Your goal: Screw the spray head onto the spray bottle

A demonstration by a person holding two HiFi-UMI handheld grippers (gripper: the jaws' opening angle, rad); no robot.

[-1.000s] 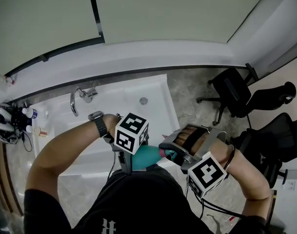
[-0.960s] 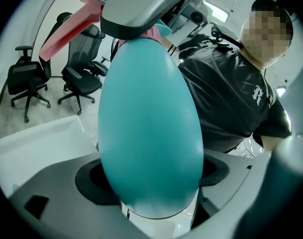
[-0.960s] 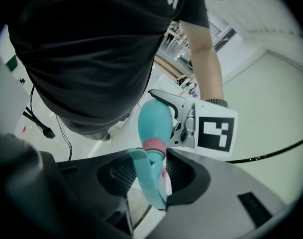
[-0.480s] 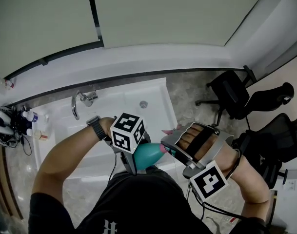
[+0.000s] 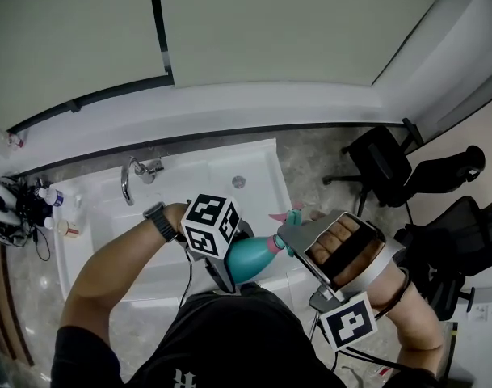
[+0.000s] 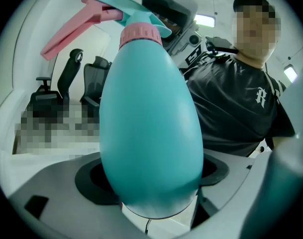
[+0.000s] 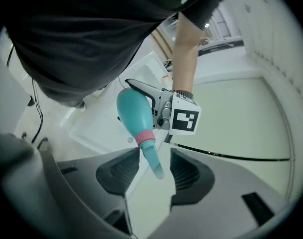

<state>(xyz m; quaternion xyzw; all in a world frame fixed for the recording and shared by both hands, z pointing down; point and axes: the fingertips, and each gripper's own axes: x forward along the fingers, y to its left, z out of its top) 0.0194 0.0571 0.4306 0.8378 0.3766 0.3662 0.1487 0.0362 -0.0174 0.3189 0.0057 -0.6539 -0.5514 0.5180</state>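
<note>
The bottle (image 6: 149,128) is clamped by its base in the left gripper (image 6: 151,178) so that it cannot turn, while the head (image 7: 152,158), already seated on its neck, is straddled by the right gripper (image 7: 153,171), whose jaws have just been eased apart, probably for a fresh twisting grip.

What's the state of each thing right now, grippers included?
bottle: held up, clamped at its lower body by the left gripper.
spray head: on the bottle's neck; tightness can't be told.
left gripper: shut on the bottle.
right gripper: jaws have just been opening, apart around the spray head, not pinching it.
</note>
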